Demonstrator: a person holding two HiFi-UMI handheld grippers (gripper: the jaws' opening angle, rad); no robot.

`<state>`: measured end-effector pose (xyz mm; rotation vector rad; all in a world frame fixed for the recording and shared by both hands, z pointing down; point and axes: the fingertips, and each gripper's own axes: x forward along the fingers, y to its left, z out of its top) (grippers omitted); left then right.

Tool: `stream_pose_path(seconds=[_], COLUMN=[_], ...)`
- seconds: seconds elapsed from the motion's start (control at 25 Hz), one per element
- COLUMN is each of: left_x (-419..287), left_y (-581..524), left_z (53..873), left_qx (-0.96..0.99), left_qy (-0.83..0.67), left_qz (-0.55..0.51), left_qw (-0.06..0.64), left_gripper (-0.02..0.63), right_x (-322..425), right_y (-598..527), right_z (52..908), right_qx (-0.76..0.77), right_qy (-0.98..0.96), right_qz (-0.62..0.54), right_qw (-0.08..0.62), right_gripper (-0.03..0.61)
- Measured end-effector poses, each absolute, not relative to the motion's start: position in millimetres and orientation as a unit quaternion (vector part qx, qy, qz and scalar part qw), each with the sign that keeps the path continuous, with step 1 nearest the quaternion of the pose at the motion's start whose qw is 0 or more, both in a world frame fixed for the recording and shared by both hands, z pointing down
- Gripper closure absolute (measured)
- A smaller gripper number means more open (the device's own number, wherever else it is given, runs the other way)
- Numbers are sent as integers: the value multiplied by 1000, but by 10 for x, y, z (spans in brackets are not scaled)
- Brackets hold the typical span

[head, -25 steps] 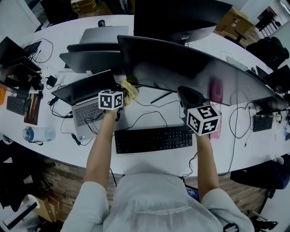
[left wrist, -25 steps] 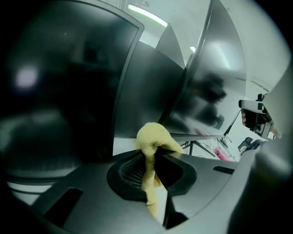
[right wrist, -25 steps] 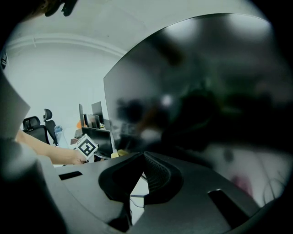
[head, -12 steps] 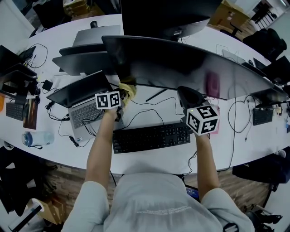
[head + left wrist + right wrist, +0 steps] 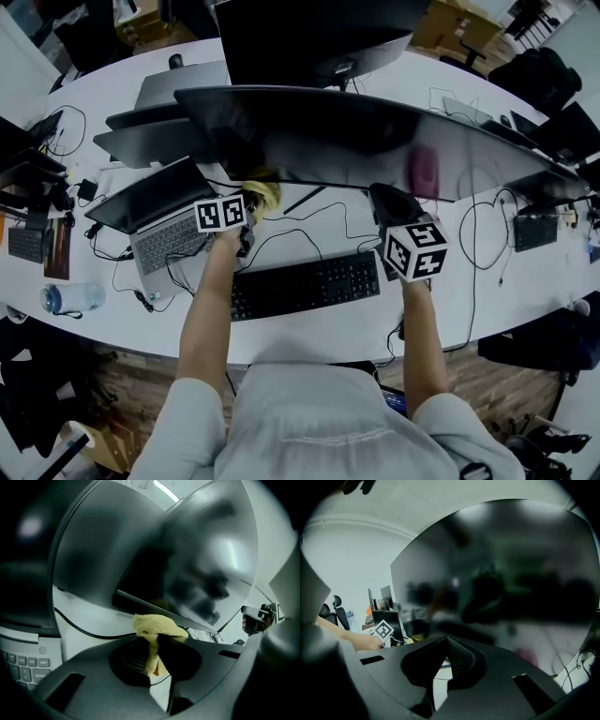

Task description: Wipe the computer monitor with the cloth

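Note:
A wide curved computer monitor [image 5: 375, 131] spans the white desk [image 5: 309, 333], its dark screen facing me. The yellow cloth [image 5: 262, 194] touches the screen's lower edge near its left end, and my left gripper [image 5: 246, 208] is shut on it. In the left gripper view the cloth [image 5: 154, 626] bunches up from between the jaws of the left gripper [image 5: 153, 654], just below the monitor [image 5: 154, 559]. My right gripper [image 5: 390, 201] hovers in front of the screen's lower middle. Its jaws are shut on nothing in the right gripper view [image 5: 446, 639], where the screen [image 5: 506, 573] fills the picture.
A black keyboard [image 5: 305, 284] lies between my arms. An open laptop [image 5: 155, 220] and closed laptops [image 5: 141, 141] sit at the left, with cables [image 5: 309, 230] and a water bottle [image 5: 67, 297]. A second monitor [image 5: 319, 37] stands behind.
My left gripper has slid the cloth a little to the right along the monitor's lower edge. The right gripper has hardly moved. The head view has shifted.

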<state>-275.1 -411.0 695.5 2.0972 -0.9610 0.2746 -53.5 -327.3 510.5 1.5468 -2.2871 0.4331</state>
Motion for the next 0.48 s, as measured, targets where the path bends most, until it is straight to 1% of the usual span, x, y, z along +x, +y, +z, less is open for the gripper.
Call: stream_pose_path(seconds=[0.48], left_x=[-2253], left_y=[-4025], left_z=[6911], left_qx=[816], left_qy=[-393], left_qz=[97], left_qw=[412], left_gripper=[558], right_x=[104], right_y=[-3150], right_z=[5092], right_qx=[562], right_qy=[-793], right_qz=[152], right_qw=[178], right_gripper=[551])
